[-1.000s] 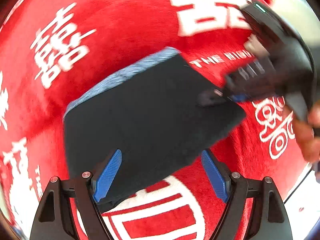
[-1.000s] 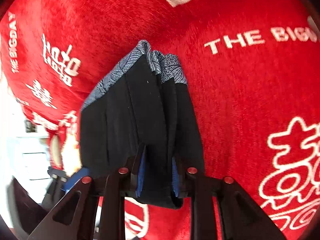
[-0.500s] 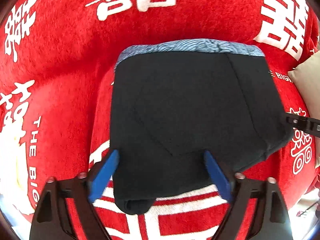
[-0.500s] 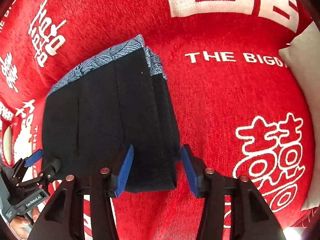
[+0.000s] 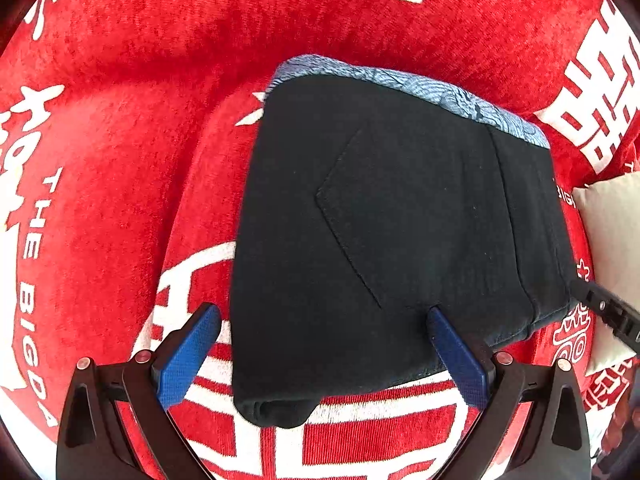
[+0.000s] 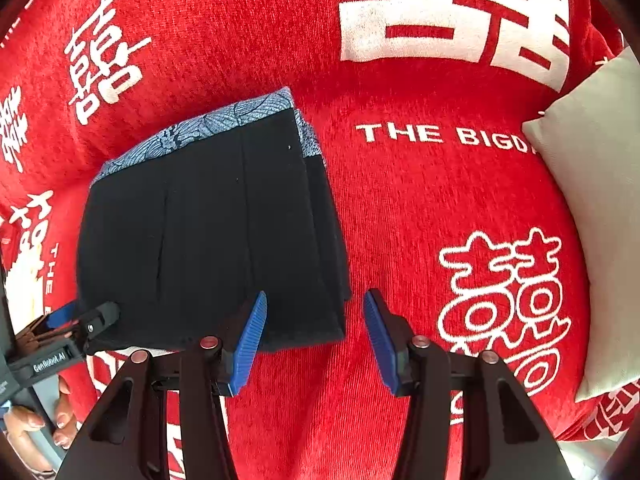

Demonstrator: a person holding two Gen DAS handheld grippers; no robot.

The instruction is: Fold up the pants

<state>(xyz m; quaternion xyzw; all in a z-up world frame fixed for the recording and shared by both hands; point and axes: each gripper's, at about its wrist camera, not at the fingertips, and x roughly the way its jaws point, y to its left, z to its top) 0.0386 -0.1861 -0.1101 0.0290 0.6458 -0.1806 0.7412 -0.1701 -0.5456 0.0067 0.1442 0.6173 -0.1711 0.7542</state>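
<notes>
One folded pants, two claws, one pillow, one red blanket.

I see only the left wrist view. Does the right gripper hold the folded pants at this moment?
Observer: No. The right gripper is open. The near corner of the pants lies between its fingers, but it is not pinched.
Operator: Is the fold tidy on that side?
Observer: Mostly. At the right edge the layers step slightly apart, just below the blue patterned waistband.
</notes>
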